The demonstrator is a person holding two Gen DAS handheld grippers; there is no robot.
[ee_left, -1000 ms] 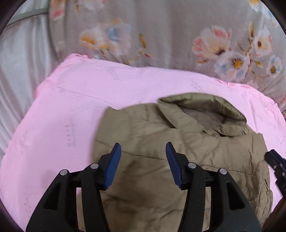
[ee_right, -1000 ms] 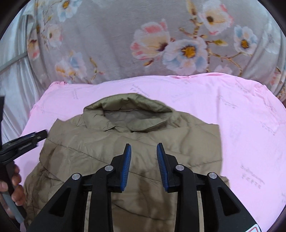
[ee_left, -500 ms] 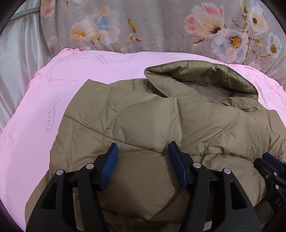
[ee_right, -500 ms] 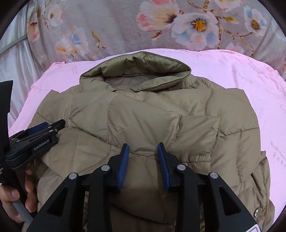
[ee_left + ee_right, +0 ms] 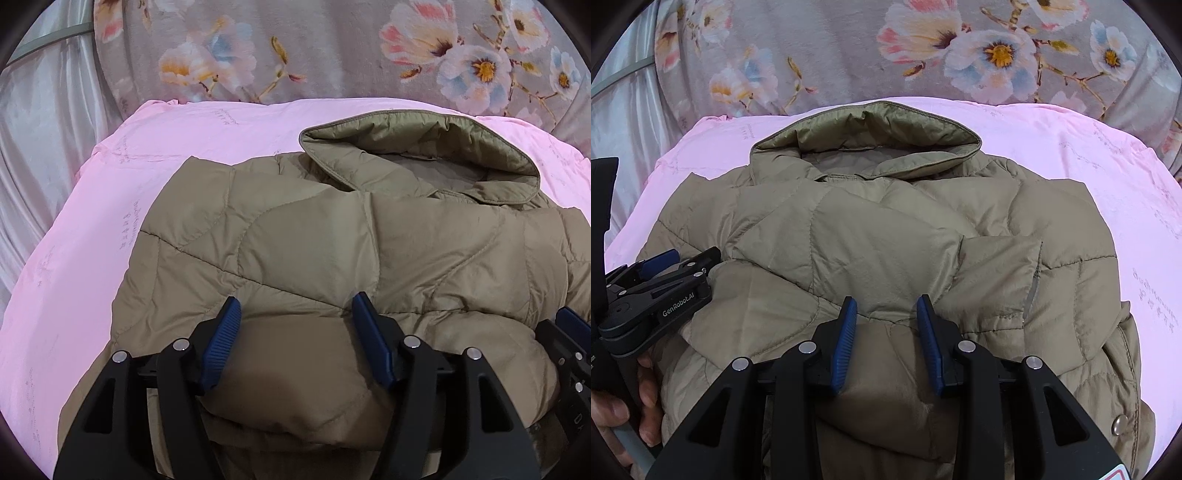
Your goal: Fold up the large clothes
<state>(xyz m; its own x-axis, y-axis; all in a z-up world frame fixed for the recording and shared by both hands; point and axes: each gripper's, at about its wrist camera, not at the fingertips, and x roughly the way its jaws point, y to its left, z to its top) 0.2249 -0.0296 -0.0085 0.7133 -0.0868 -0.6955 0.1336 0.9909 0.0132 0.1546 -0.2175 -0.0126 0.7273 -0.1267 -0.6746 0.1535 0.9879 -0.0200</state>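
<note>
A tan quilted puffer jacket [image 5: 351, 236] lies folded on a pink sheet [image 5: 92, 258], its hood toward the far side. It also shows in the right wrist view [image 5: 879, 243]. My left gripper [image 5: 295, 314] is open just over the jacket's near folded edge, jaws wide apart with fabric bulging between them. It shows at the left of the right wrist view [image 5: 661, 280]. My right gripper [image 5: 886, 314] is open over the jacket's near middle, jaws partly apart. Its tip shows at the right edge of the left wrist view [image 5: 569, 332].
A grey floral blanket [image 5: 886, 55] lies bunched behind the pink sheet [image 5: 1108, 184]. A pale satin curtain [image 5: 37, 147] hangs at the left. A hand [image 5: 628, 406] holds the left gripper's handle.
Both grippers moved forward and down close to the jacket, which now fills the views. A folded lower layer now lies up over the jacket's body.
</note>
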